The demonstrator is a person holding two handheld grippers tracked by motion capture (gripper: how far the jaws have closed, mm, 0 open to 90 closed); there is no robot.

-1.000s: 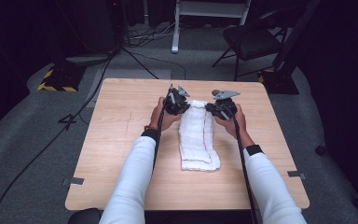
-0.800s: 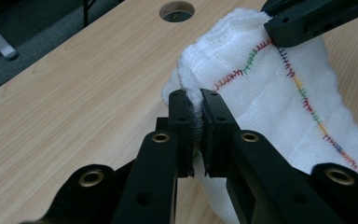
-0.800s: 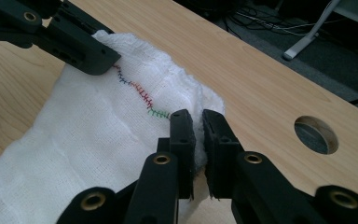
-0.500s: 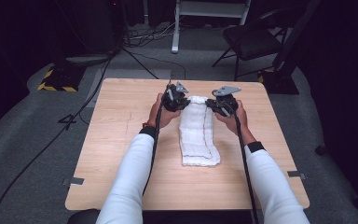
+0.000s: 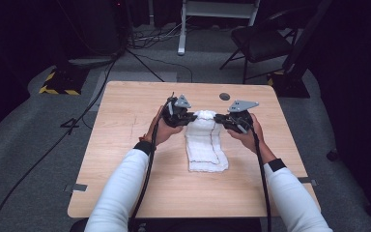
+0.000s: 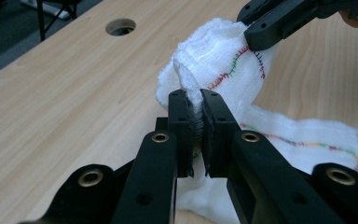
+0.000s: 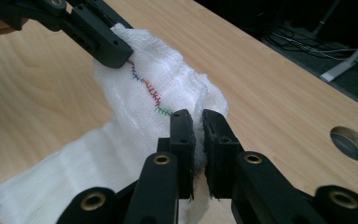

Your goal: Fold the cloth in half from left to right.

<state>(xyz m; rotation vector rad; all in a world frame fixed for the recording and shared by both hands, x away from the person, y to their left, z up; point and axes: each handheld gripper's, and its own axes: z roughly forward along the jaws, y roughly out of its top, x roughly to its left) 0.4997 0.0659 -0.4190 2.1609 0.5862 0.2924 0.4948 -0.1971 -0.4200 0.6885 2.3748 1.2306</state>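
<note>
On the wooden worktop (image 5: 125, 145), near its middle, a long white cloth (image 5: 205, 147) with coloured stitching lies lengthwise, its far end raised off the surface. The left tool (image 6: 194, 100) is clamped narrow on one far corner, the right tool (image 7: 193, 122) on the other, so each pinches fabric between its pads. The step in hand looks like folding the far end toward the person's side. To do it well, I would keep both tools level with each other, carry the two corners together so the edge stays straight, and lay it square on the near end before letting go; uneven pulling could skew the fold.
</note>
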